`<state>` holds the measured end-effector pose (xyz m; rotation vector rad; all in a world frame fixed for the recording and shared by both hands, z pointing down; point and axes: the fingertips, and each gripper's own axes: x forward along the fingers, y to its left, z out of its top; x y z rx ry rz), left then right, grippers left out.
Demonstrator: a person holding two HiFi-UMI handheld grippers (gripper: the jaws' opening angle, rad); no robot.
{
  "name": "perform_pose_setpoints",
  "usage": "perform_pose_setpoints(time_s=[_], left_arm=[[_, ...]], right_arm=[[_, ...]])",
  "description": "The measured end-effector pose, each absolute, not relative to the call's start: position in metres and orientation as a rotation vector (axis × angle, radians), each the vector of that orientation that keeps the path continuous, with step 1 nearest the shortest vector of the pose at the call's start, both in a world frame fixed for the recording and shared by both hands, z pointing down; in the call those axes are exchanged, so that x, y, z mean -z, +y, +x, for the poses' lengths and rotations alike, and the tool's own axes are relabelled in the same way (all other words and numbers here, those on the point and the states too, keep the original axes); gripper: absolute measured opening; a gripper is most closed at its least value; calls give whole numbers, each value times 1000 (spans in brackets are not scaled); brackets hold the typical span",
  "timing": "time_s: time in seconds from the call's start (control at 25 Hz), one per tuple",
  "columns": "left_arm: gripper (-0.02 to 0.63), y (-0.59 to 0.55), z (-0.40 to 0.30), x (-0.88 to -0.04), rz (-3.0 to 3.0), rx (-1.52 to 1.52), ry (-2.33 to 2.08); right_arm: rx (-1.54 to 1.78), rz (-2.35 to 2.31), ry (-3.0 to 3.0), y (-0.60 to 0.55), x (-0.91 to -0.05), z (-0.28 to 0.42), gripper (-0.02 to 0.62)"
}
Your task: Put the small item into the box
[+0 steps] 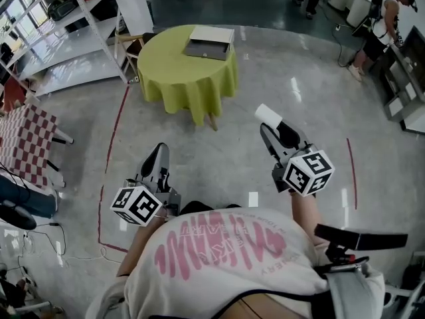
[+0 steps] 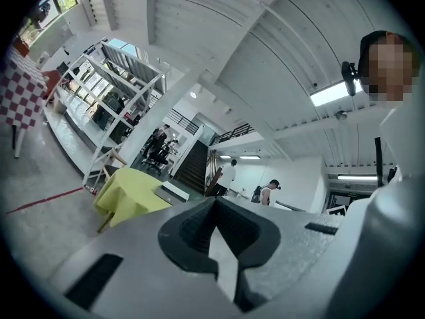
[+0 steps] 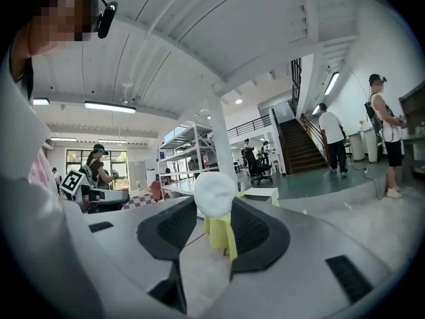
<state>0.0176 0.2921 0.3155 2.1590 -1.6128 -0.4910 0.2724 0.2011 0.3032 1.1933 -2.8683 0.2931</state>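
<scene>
A round table with a yellow-green cloth [image 1: 189, 78] stands ahead on the grey floor. On it lies a flat grey box [image 1: 209, 42] with a white top. My right gripper [image 1: 271, 119] is held level toward the table, well short of it, shut on a small white rounded item [image 1: 267, 114]. In the right gripper view the item [image 3: 214, 191] sits pinched at the jaw tips, with the box [image 3: 260, 195] and the cloth [image 3: 219, 230] beyond. My left gripper [image 1: 161, 149] is at the lower left, shut and empty. Its view shows the table [image 2: 126, 197] and box [image 2: 174, 191] far ahead.
A red-checked table [image 1: 23, 138] and white shelving [image 1: 60, 38] stand at the left. A wooden chair [image 1: 129, 48] is beside the round table, and a white pillar [image 1: 133, 5] is behind it. Red tape lines [image 1: 116, 128] mark the floor. A person [image 1: 385, 25] works at benches at the far right.
</scene>
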Motion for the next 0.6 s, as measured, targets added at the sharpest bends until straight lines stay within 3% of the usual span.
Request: perform_pose_setpoints(time_s=[0.6], left_arm=[[8, 293, -23, -334, 2063, 481, -1697]], right_arm=[[-338, 1154, -2847, 195, -325, 250, 161]])
